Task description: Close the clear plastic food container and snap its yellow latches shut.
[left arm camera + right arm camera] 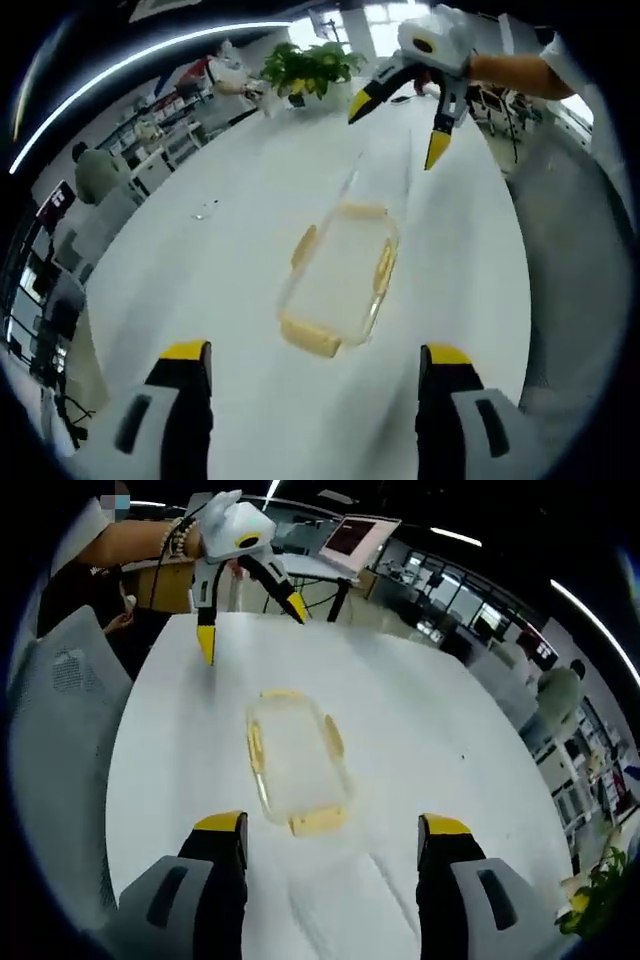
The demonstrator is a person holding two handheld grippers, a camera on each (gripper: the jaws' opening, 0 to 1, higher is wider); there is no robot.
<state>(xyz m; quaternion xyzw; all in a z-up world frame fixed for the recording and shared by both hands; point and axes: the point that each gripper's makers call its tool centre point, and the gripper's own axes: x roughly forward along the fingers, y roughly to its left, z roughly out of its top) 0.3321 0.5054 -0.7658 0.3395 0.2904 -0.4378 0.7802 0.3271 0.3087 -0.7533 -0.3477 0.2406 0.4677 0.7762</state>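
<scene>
Left gripper: jaws spread wide, nothing held, above near edge of white table. Clear container mid-table, well clear of edges, 4 yellow latches visible. Right gripper: jaws apart, empty, over opposite edge. Potted plant at far end.

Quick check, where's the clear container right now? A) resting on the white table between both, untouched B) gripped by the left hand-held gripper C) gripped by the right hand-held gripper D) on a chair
A: the clear container lies on the white table, with the left hand-held gripper and right hand-held gripper both open and apart from it.
</scene>
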